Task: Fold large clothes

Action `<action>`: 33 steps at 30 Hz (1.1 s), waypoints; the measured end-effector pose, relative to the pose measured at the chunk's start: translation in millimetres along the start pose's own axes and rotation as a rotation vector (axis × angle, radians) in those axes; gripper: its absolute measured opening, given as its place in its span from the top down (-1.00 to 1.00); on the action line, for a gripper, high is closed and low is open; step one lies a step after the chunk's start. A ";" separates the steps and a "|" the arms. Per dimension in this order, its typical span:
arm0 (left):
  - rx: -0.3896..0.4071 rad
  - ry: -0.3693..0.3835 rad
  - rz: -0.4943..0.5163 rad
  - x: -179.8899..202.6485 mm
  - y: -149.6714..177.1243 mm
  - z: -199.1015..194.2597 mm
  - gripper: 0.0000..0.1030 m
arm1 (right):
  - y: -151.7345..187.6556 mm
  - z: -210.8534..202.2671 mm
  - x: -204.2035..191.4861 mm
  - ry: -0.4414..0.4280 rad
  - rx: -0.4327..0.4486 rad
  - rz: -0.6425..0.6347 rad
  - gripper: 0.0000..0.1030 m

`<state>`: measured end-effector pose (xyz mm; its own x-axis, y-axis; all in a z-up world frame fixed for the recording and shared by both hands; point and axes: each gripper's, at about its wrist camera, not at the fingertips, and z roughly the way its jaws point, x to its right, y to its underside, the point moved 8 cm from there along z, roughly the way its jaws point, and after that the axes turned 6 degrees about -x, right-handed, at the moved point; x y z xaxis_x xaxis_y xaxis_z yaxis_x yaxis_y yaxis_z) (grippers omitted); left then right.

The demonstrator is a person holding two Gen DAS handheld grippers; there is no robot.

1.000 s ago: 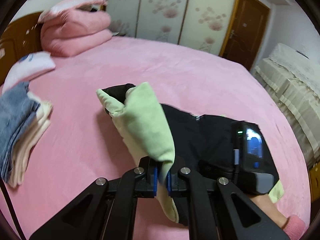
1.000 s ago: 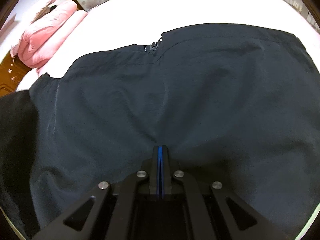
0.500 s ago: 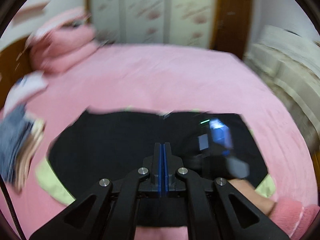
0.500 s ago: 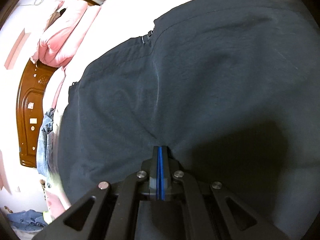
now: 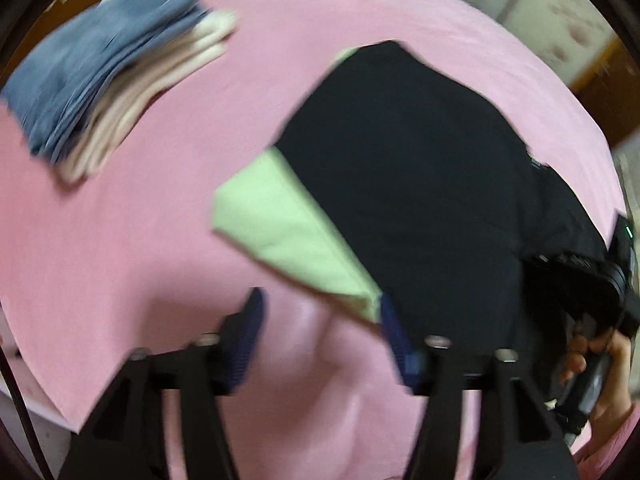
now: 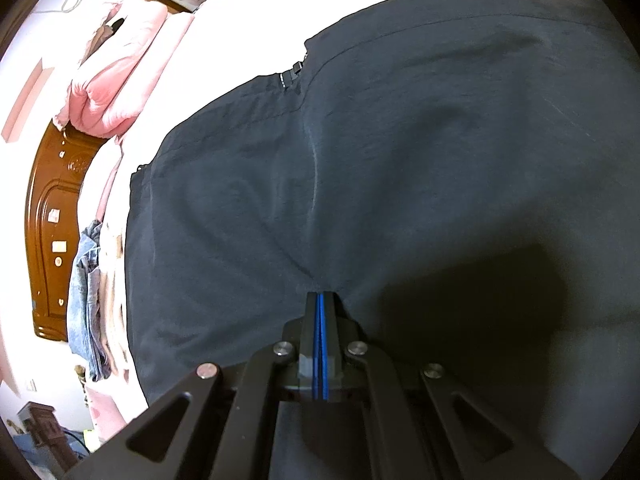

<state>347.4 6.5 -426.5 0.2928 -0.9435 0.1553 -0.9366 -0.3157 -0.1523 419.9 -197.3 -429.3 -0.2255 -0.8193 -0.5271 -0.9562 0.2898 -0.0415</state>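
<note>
A large black jacket (image 5: 420, 200) lies folded on the pink bed (image 5: 120, 260), its light green lining (image 5: 288, 232) showing along the near left edge. My left gripper (image 5: 320, 320) hovers over the bedspread at the lining's corner. Its jaws are opening; the green corner tip reaches just inside the right finger (image 5: 394, 332), and no pad presses on it. My right gripper (image 6: 321, 300) is shut, pinching the black jacket (image 6: 400, 140), whose creases run into its tip. In the left wrist view the right gripper (image 5: 616, 280) and the hand (image 5: 608, 364) holding it show at the far right.
A stack of folded clothes (image 5: 100, 92), blue denim over cream, sits on the bed to the left of the jacket. Folded pink quilts (image 6: 120, 80) and a wooden headboard (image 6: 52, 220) stand beyond. The bed's edge runs along the lower left of the left wrist view.
My left gripper let go of the green-lined flap, which now lies flat. It swung down toward the jacket's left edge and its jaws parted. The right gripper stays shut on the jacket.
</note>
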 end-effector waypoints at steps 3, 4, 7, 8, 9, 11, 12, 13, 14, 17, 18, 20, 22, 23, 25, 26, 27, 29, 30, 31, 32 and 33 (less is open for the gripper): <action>-0.021 0.067 -0.085 -24.7 -2.5 10.1 -0.63 | 2.5 0.0 -0.5 0.005 0.020 0.011 1.00; -0.032 0.106 -0.113 -31.9 -3.3 14.9 -0.63 | 3.2 -0.1 -1.4 0.013 0.028 0.006 1.00; -0.063 0.188 -0.138 -41.7 -4.6 29.3 -0.63 | 3.3 -0.3 -2.6 0.034 0.042 -0.008 1.00; -0.083 0.215 -0.143 -43.1 -5.1 36.9 -0.63 | 3.1 -0.2 -2.6 0.038 0.045 -0.006 1.00; -0.090 0.237 -0.149 -44.3 -6.5 42.9 -0.63 | 2.7 -0.2 -2.5 0.041 0.048 -0.003 1.00; -0.086 0.254 -0.146 -47.3 -10.7 49.0 -0.62 | 2.6 -0.3 -2.0 0.047 0.057 0.007 1.00; -0.082 0.267 -0.144 -47.3 -13.2 51.6 -0.62 | 2.8 -0.2 -2.3 0.054 0.064 0.010 1.00; -0.072 0.294 -0.141 -46.2 -17.3 54.0 -0.63 | 3.0 -0.1 -2.8 0.062 0.071 0.010 1.00; -0.064 0.318 -0.138 -42.8 -21.0 55.0 -0.63 | 3.6 -0.2 -3.6 0.071 0.077 0.009 1.00; -0.046 0.409 -0.137 -34.7 -28.6 54.1 -0.63 | 4.2 -0.3 -5.6 0.103 0.095 0.000 1.00; -0.041 0.441 -0.140 -31.8 -30.3 54.2 -0.63 | 3.9 -0.5 -6.1 0.110 0.102 0.000 1.00; -0.044 0.471 -0.154 -29.3 -34.0 60.4 -0.63 | 3.5 -0.7 -6.6 0.119 0.112 0.011 1.00; -0.050 0.491 -0.174 -27.7 -39.9 67.3 -0.63 | 3.2 -1.2 -5.9 0.120 0.118 0.024 1.00; -0.048 0.504 -0.189 -27.1 -42.9 69.0 -0.63 | 3.1 -1.4 -5.8 0.121 0.122 0.028 1.00; -0.056 0.537 -0.243 -24.9 -51.2 73.3 -0.63 | 2.8 -1.4 -5.6 0.121 0.128 0.035 1.00; -0.071 0.554 -0.281 -23.9 -55.8 76.8 -0.63 | 2.5 -1.3 -5.4 0.120 0.131 0.038 1.00; -0.090 0.567 -0.326 -24.2 -60.7 80.5 -0.63 | 3.0 -1.2 -5.5 0.118 0.135 0.044 1.00; -0.118 0.596 -0.419 -28.2 -64.5 84.1 -0.39 | 4.9 -3.0 -1.3 0.106 0.146 0.064 1.00; -0.127 0.595 -0.444 -29.9 -64.4 85.0 -0.22 | 4.9 -3.5 0.2 0.097 0.152 0.077 1.00; -0.146 0.589 -0.467 -30.7 -63.4 87.2 0.02 | 5.4 -3.9 1.8 0.083 0.161 0.092 1.00; -0.154 0.594 -0.477 -29.3 -64.0 89.0 0.19 | 5.9 -4.9 3.5 0.074 0.165 0.100 1.00; -0.149 0.602 -0.486 -28.0 -63.9 88.5 0.25 | 6.3 -5.3 4.9 0.062 0.171 0.108 1.00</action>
<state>416.2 44.1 -507.5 0.5613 -0.4725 0.6795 -0.7587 -0.6217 0.1944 411.8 -202.1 -427.6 -0.3412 -0.8062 -0.4833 -0.8815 0.4530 -0.1334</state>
